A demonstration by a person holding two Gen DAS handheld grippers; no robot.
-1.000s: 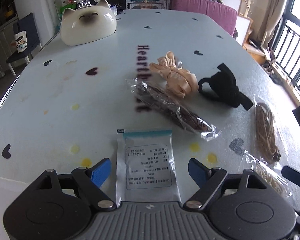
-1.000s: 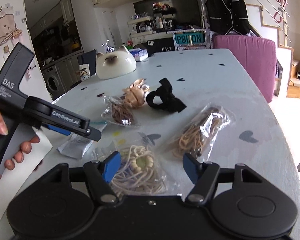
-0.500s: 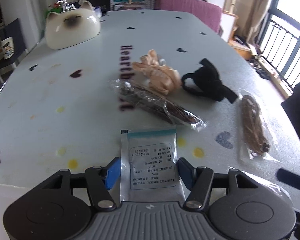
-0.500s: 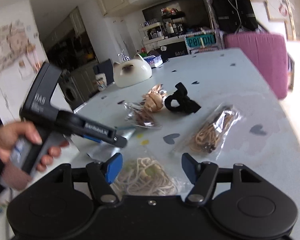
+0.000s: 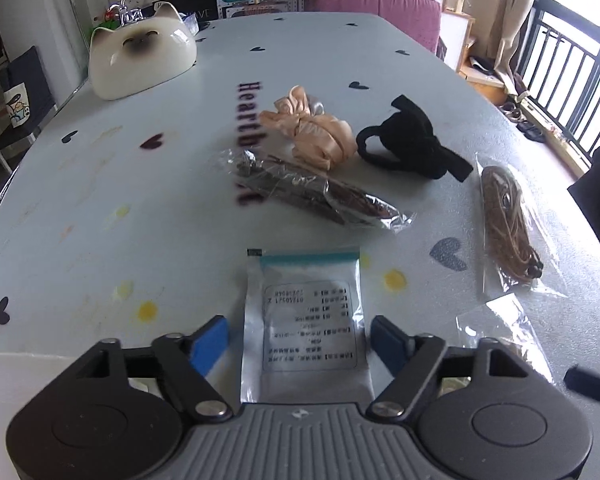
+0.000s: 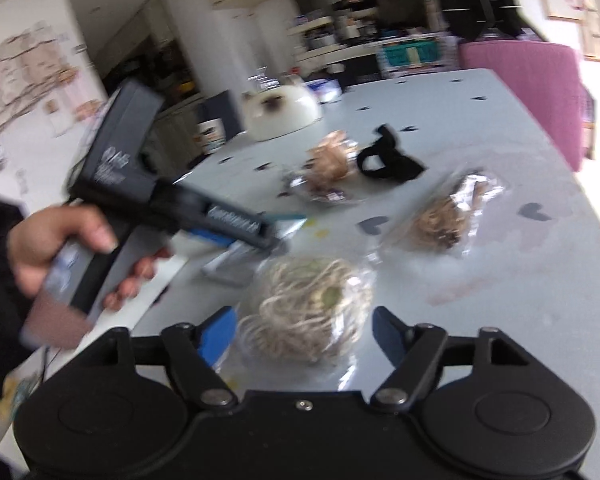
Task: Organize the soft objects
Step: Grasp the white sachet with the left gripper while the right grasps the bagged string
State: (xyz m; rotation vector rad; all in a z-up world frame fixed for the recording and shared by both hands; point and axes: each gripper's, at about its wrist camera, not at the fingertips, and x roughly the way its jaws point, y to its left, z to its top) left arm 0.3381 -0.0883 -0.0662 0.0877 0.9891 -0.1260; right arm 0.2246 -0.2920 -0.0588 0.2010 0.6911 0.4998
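Observation:
My left gripper [image 5: 299, 340] is open, its blue pads on either side of a silver zip pouch [image 5: 305, 316] with a printed label, not clamping it. Beyond it lie a clear bag of dark bands [image 5: 316, 194], a peach scrunchie [image 5: 312, 130], a black scrunchie [image 5: 410, 144] and a bag of brown bands [image 5: 508, 224]. My right gripper [image 6: 304, 334] is open, its pads around a clear bag of cream bands [image 6: 306, 312]. The right wrist view is blurred and shows the left gripper's body [image 6: 140, 184] in a hand.
A white cat-face bowl [image 5: 140, 60] stands at the far left of the white heart-print table [image 5: 100, 200]. A purple chair [image 5: 376, 8] is behind the far edge. The table's near edge runs just under both grippers.
The left gripper narrowed toward the pouch half a second ago and has opened wider again. The right gripper has moved closer over the cream bands bag and swung, blurring its view.

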